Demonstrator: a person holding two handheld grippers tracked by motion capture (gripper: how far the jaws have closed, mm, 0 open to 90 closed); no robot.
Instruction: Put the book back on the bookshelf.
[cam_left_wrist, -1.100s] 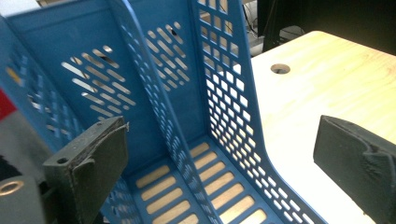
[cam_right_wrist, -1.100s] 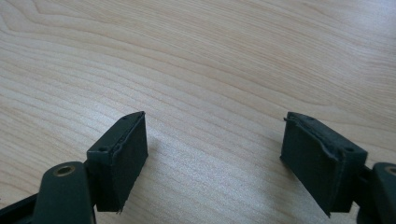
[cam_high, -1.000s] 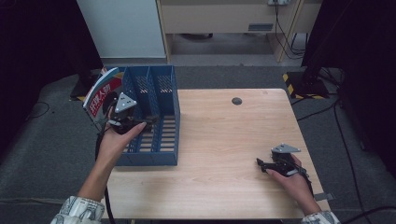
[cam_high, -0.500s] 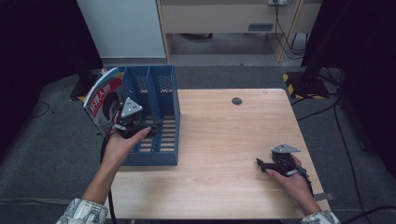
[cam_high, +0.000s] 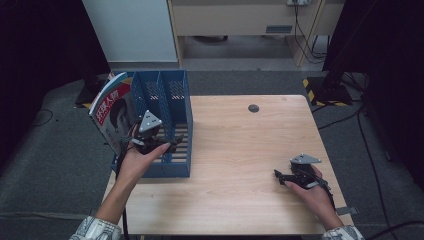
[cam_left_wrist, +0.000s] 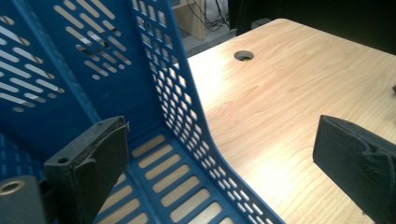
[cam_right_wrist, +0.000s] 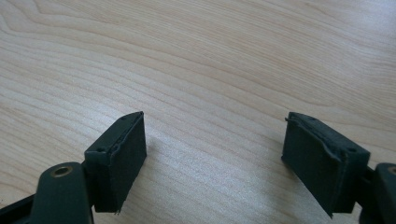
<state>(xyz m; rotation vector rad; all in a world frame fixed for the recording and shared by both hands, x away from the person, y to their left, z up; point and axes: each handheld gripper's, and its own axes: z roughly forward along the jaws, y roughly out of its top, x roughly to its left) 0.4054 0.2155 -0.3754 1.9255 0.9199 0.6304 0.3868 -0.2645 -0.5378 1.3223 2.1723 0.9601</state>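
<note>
Left gripper (cam_high: 167, 145) hangs wide open at the blue file rack (cam_high: 172, 165), one jaw inside its wall, holding nothing.

A magazine (cam_high: 112, 112) already stands in the rack's far-left slot; the other slots look empty. Right gripper (cam_high: 281, 176) rests open on the table (cam_high: 240, 150).

Blue perforated plastic file rack (cam_high: 165, 107): smooth, slightly glossy. Pale wooden table (cam_high: 240, 150): smooth, satin grain. Glossy paper magazine (cam_high: 112, 107). Black matt gripper pads (cam_right_wrist: 119, 154).
</note>
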